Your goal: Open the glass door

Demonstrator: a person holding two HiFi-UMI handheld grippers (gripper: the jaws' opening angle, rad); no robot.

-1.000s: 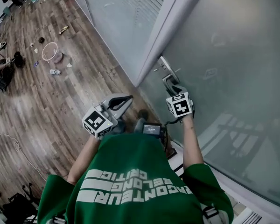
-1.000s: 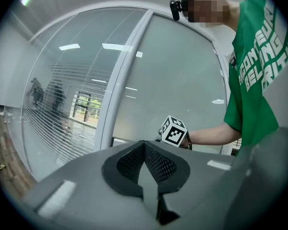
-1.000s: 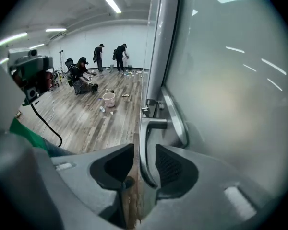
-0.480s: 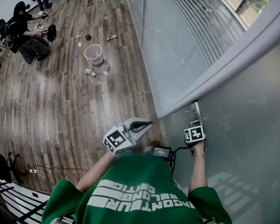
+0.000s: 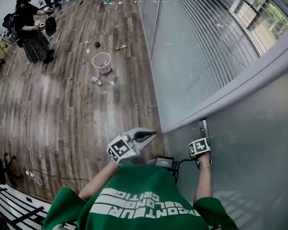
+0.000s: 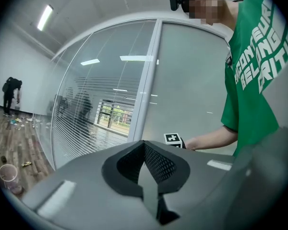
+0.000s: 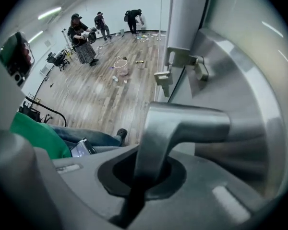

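Note:
The frosted glass door [image 5: 252, 143] stands at my right, with its metal lever handle [image 7: 182, 123] near the grey frame post [image 5: 240, 87]. My right gripper [image 7: 144, 172] points down, shut on the handle, whose bent neck runs between its jaws. From the head view its marker cube [image 5: 199, 147] covers the handle, and only the lock plate [image 5: 203, 127] shows above it. My left gripper [image 5: 152, 134] is held level in front of my body, shut and with nothing in it, away from the door. Its tips [image 6: 145, 145] point toward the glass wall.
A glass wall with blinds [image 5: 206, 37] runs beyond the post. A pink basket [image 5: 102, 61], litter and a white cable [image 5: 24, 123] lie on the wood floor. People [image 5: 31, 30] stand far off. A latch fitting [image 7: 164, 75] sits on the door edge.
My right gripper has sunk onto the handle and shut on it. The left gripper has drifted sideways. The head view has swung up, taking in more floor and blinds.

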